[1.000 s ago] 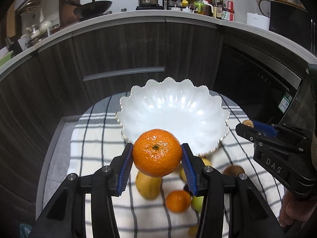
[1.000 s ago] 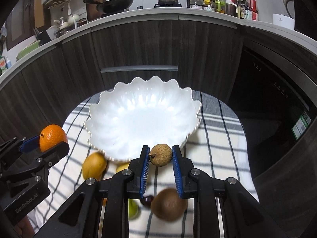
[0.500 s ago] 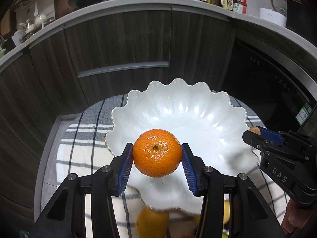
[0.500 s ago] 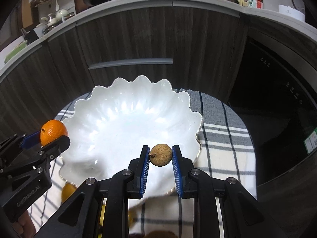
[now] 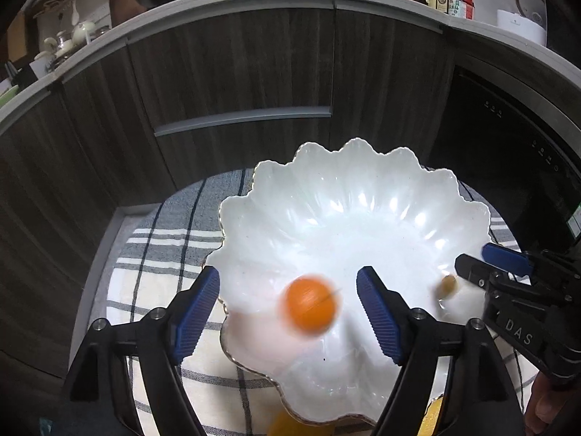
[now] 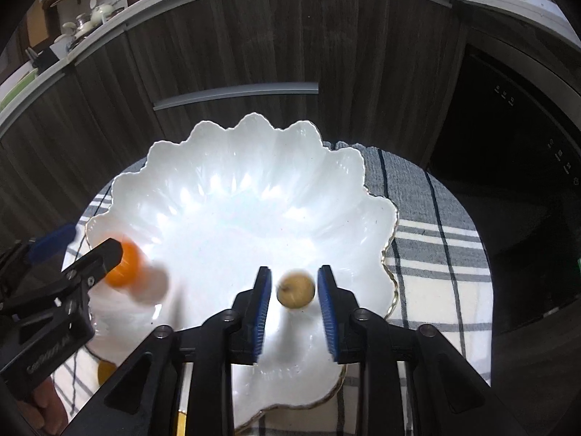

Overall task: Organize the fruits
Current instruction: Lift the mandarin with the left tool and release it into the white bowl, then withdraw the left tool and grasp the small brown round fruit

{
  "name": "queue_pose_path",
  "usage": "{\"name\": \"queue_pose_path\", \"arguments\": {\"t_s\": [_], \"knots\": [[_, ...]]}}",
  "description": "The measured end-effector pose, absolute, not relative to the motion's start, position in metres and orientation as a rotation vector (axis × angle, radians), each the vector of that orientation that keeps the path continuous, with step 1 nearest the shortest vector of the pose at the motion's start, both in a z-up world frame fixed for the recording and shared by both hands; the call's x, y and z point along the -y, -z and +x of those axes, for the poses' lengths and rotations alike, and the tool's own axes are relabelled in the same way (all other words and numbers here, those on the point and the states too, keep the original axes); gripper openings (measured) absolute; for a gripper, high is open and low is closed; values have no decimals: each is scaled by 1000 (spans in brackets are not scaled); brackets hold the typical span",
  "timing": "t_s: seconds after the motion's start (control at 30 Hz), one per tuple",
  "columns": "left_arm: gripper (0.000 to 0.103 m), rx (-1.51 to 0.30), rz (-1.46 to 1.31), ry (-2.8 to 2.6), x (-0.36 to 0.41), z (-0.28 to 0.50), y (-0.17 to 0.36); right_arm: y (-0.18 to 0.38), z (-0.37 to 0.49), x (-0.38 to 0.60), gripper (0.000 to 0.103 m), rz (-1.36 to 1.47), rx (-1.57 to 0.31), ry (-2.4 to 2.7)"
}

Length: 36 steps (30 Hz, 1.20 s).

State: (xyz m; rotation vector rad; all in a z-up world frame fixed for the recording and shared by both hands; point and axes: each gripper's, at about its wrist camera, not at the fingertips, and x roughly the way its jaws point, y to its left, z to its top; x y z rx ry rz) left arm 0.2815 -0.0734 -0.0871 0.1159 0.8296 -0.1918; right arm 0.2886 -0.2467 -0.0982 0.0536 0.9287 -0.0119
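A white scalloped bowl (image 5: 363,196) (image 6: 232,167) stands on a checked cloth. My left gripper (image 5: 288,314) is open above the bowl's near left part. A blurred orange mandarin (image 5: 309,304) (image 6: 123,267) is loose between its spread fingers, over the bowl. My right gripper (image 6: 295,303) is open over the bowl's near right part. A small brown round fruit (image 6: 296,289) (image 5: 448,284) is loose between its fingers, touching neither pad.
The checked cloth (image 6: 435,254) covers a small table in front of dark wood cabinets (image 5: 236,83). Yellow and orange fruits (image 5: 290,427) lie on the cloth by the bowl's near rim. A dark oven front (image 6: 508,163) is at the right.
Both grippers moved forward over the bowl and opened. The mandarin and the small brown fruit have left the jaws and are dropping into the bowl.
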Motion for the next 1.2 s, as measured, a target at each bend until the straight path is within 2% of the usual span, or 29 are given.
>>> {"name": "queue_pose_path", "arguments": {"t_s": [0.1, 0.2, 0.43, 0.87, 1.2], "knots": [[79, -852, 117, 178, 72, 282, 88, 98, 287, 249, 58, 50, -927, 44], [85, -850, 117, 162, 70, 278, 85, 95, 283, 250, 64, 46, -917, 77], [98, -820, 97, 144, 63, 260, 67, 76, 266, 248, 66, 35, -875, 111], [98, -794, 81, 125, 52, 206, 27, 35, 217, 245, 67, 55, -816, 124], [98, -770, 92, 123, 46, 164, 29, 34, 175, 240, 67, 57, -808, 123]]}}
